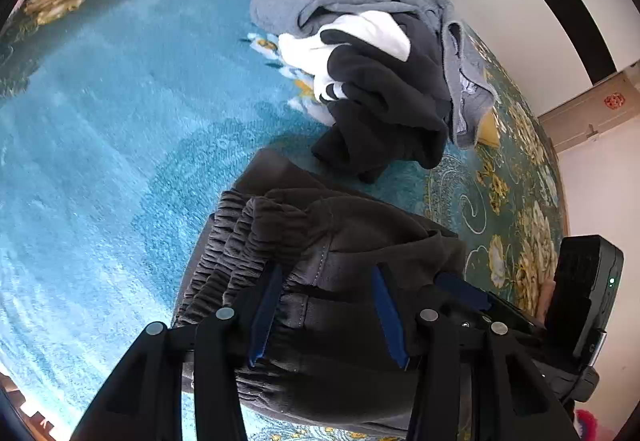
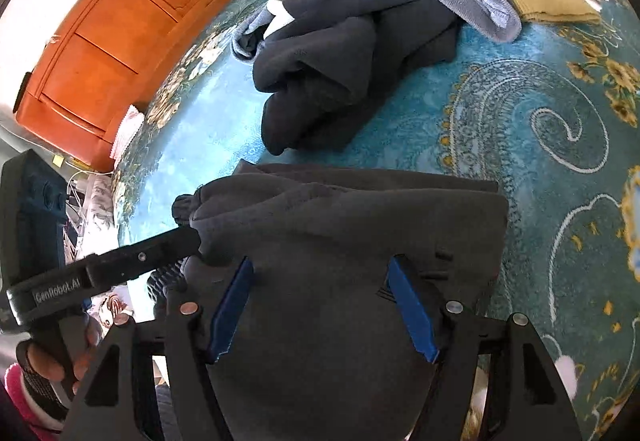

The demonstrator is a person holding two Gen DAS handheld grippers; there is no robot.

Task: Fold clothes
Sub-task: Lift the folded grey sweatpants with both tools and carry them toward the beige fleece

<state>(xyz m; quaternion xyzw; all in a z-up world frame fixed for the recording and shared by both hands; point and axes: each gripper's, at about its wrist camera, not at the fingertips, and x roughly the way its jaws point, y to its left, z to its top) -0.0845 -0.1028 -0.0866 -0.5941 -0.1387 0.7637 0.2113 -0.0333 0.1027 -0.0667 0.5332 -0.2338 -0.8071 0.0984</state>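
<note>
Dark grey fleece trousers with gathered elastic waistband [image 1: 320,241], folded, on the teal patterned carpet. Just beyond: crumpled heap of black, white and grey-blue garments [image 1: 380,81].

Matt dark grey fleecy cloth trousers [image 1: 320,233] with ruched elastic waistband, plush blue pile carpet [image 1: 100,121] with woven flowers, soft fleece clothes heap [image 2: 352,53], glossy orange wood cabinet [image 2: 92,53], matt black plastic claw [image 2: 320,305] with blue pads [image 2: 412,309].

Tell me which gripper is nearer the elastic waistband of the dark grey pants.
Left. The left gripper has its fingers spread around the gathered elastic waistband. The right gripper sits over the pants' smooth folded part, away from it.
</note>
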